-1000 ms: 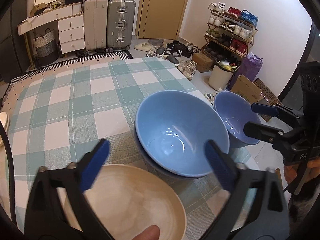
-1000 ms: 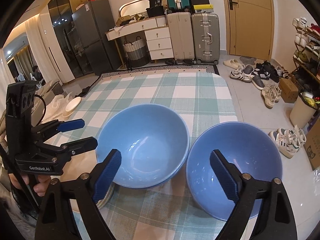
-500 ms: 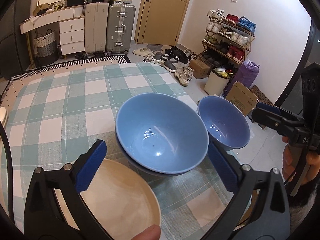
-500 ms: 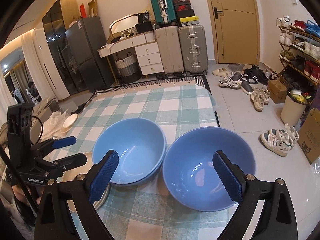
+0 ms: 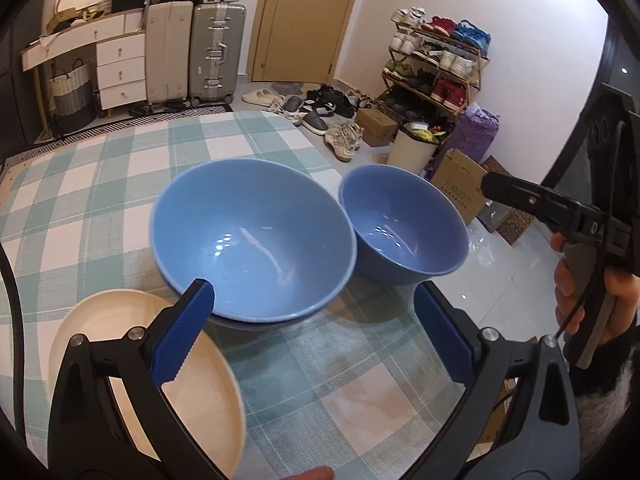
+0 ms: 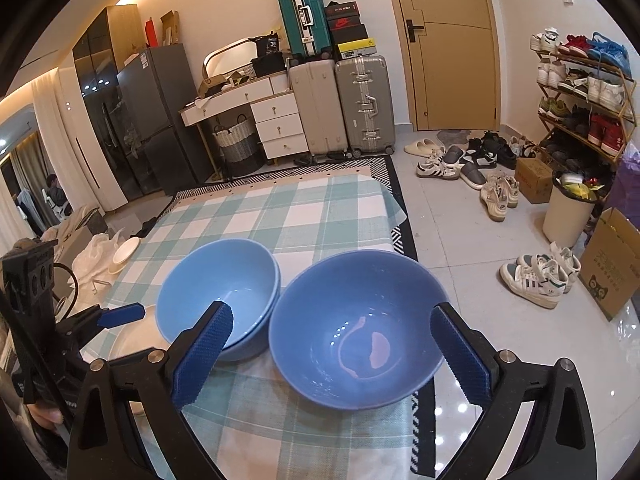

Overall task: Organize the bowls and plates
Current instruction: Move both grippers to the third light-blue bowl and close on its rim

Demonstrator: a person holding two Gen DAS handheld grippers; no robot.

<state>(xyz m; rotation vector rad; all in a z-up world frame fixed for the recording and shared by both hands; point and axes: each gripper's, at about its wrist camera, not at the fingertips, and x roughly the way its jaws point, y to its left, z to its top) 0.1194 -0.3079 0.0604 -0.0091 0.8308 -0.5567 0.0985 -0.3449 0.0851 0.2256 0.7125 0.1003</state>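
Bowls: two nested (image 5: 252,240) at table (image 5: 100,184) centre, a single bowl (image 6: 356,332) at its right edge, ready to stack. Plate (image 5: 160,392) beside the stack. Left gripper (image 5: 312,336) and right gripper (image 6: 332,356) both spread, holding nothing.

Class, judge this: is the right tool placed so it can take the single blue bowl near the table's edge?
Probably yes. The right tool is open, and the single blue bowl sits just ahead between its fingers, with nothing in between.
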